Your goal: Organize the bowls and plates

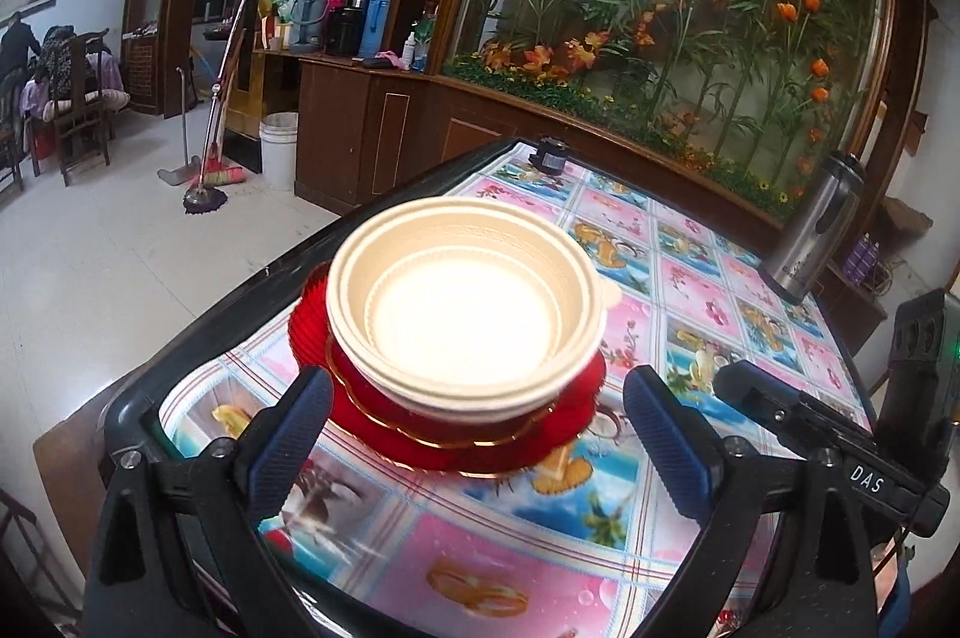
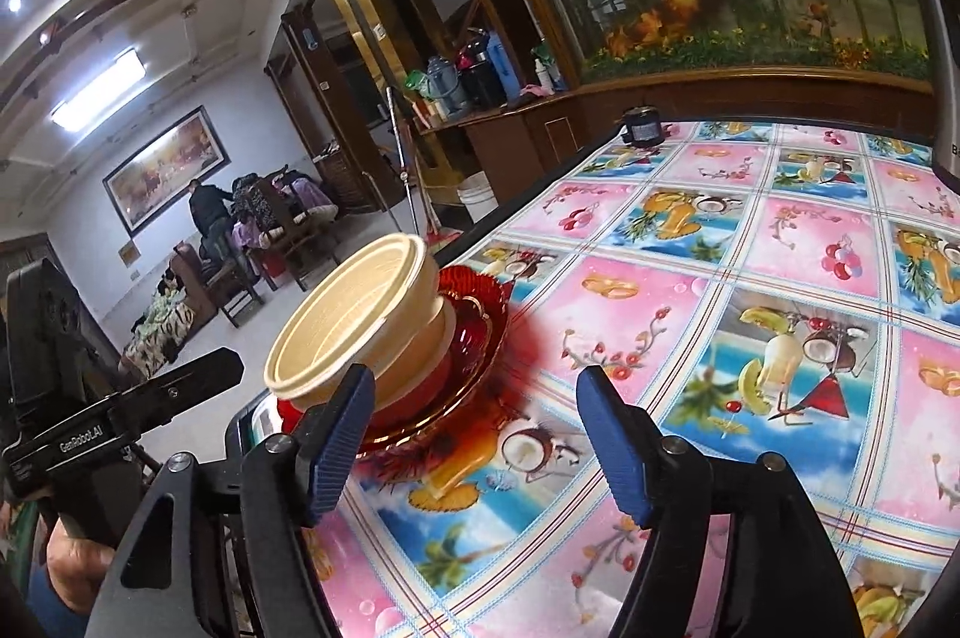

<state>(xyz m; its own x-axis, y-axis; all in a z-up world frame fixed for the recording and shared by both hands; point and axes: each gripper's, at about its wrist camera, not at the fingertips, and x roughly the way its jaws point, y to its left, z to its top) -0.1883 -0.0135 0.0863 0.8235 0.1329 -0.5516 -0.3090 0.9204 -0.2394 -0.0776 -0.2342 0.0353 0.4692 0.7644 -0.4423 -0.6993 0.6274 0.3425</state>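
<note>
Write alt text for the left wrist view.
Cream bowls sit nested on stacked red plates near the patterned table's left edge, just ahead of the open, empty left hand-held gripper. A steel thermos stands far right.

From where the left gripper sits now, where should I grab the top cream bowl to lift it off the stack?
Take the top cream bowl by its near rim, one of the fingers inside and one outside, coming in from the front and slightly above. The rim is a wide, flat lip that overhangs the red plates, and the bowl sits upright and nested, so its walls are largely covered. The left gripper is open.
</note>
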